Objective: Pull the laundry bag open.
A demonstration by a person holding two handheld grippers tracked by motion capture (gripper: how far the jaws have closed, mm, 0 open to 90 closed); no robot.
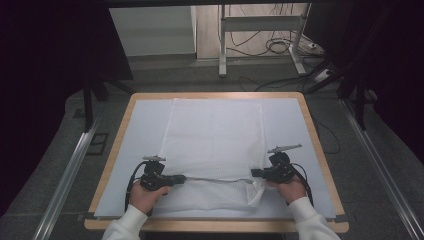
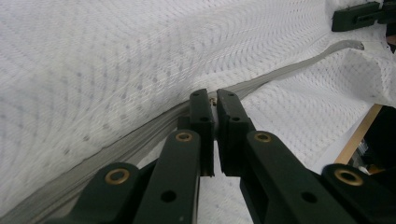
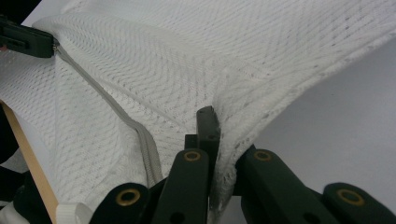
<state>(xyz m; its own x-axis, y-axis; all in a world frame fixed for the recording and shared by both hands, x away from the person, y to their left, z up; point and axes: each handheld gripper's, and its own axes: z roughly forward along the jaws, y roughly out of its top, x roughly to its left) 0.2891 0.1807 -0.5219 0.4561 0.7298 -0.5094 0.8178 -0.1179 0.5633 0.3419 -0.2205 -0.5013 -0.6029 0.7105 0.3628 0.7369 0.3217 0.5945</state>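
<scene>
A white mesh bag (image 1: 215, 140) lies flat on the white-covered table (image 1: 300, 135), with a grey zipper (image 1: 215, 178) running across its near end. My left gripper (image 1: 181, 178) is at the zipper's left end; in the left gripper view the left gripper (image 2: 214, 100) is shut on the small zipper pull (image 2: 213, 99), and the zipper (image 2: 289, 70) stretches away to the right. My right gripper (image 1: 254, 173) holds the bag's near right corner. In the right gripper view the right gripper (image 3: 215, 122) is shut on a fold of mesh (image 3: 233, 116), lifting it a little.
The table has a wooden rim (image 1: 114, 150). Aluminium rails (image 1: 70, 165) run along the floor on both sides. A metal frame (image 1: 222, 45) and loose cables (image 1: 280, 45) lie on the floor beyond the table. Dark curtains hang left and right.
</scene>
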